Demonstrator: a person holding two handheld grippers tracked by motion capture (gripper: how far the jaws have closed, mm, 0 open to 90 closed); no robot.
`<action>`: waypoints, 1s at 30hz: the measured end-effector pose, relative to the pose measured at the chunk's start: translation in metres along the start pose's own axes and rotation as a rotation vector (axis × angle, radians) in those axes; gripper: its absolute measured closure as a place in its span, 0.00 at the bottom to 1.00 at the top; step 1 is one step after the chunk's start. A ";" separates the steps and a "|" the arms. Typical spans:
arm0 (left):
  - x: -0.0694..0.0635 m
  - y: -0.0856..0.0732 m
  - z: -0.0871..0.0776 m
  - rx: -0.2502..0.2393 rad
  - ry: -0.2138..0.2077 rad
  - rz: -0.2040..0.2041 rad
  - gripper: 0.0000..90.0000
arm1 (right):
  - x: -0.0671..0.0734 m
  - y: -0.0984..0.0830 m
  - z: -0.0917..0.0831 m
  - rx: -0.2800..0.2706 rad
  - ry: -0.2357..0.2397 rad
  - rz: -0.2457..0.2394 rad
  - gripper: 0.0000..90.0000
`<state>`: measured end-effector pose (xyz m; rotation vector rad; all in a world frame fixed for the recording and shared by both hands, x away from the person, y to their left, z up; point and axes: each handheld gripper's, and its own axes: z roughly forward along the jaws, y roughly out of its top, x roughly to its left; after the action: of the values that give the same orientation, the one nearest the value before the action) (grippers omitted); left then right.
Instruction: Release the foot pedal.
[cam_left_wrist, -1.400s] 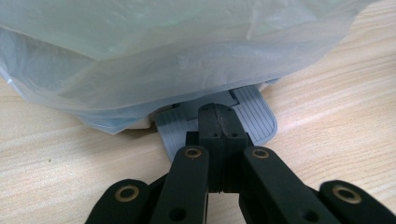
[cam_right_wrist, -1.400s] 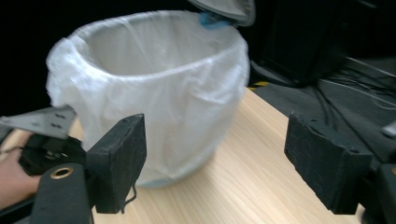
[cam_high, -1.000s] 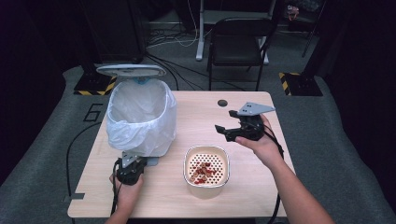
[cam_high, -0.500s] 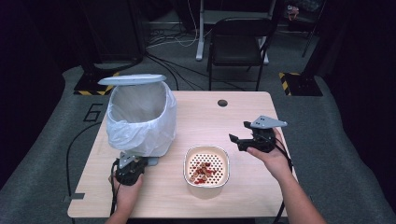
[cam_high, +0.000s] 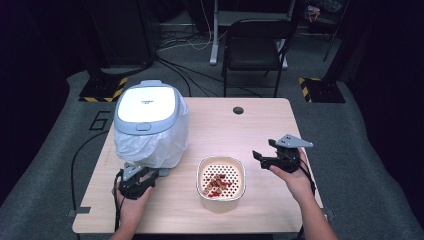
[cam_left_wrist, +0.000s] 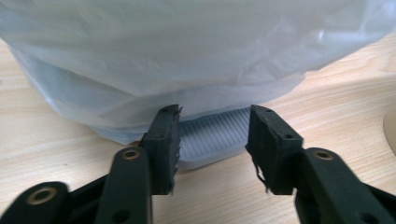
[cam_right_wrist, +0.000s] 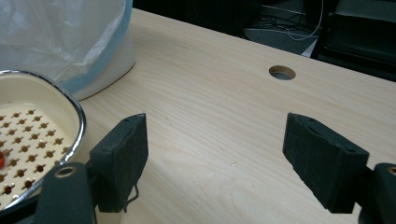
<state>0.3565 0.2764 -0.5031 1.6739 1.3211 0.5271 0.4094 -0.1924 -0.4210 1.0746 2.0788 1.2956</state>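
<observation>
At the front-left of the surface (cam_high: 220, 125) stands the lidded bin (cam_high: 150, 125), lined w/ a white plastic bag (cam_left_wrist: 187, 51), and its lid (cam_high: 146, 102) is down flat on top. My left hand-held gripper (cam_high: 145, 177) sits low at the bin's foot. Through the left gripper view its jaws are spread, w/ nothing pinched, and the ribbed grey pedal (cam_left_wrist: 217, 135) lies just beyond them, approx. in the middle of the gap. I cannot tell if a jaw touches the pedal.

My right hand-held gripper (cam_high: 262, 157) hovers above the surface, right of the bowl (cam_high: 221, 176), apart from it. Its jaws are spread wide and empty; in the right gripper view I see bare wood between them and the bowl's steel rim (cam_right_wrist: 70, 109) at the left edge. The bowl has a perforated insert and some red scraps (cam_high: 216, 182) lie in it, near the front.

My judgement: the step in hand is the bin pedal, i.e. preparing to open the lid so the scraps can go in. Next move needs the left jaws to press the pedal down firmly and hold it, w/o pushing the light bin away. Then the right hand-held gripper must come to the bowl's rim and pinch it securely, because the rim is thin and the bowl may tip.
</observation>
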 end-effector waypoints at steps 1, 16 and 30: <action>0.001 0.002 -0.001 0.009 -0.004 -0.005 0.56 | 0.000 -0.003 -0.001 0.000 -0.010 0.002 0.24; 0.036 0.000 -0.029 0.091 0.048 0.093 0.49 | -0.002 -0.040 -0.003 0.040 -0.057 0.058 0.25; 0.062 -0.013 -0.020 0.138 0.076 0.083 0.49 | -0.010 -0.073 0.011 0.113 -0.112 0.060 0.25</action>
<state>0.3549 0.3413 -0.5164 1.8442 1.3739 0.5639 0.3964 -0.2129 -0.4910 1.2378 2.0705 1.1290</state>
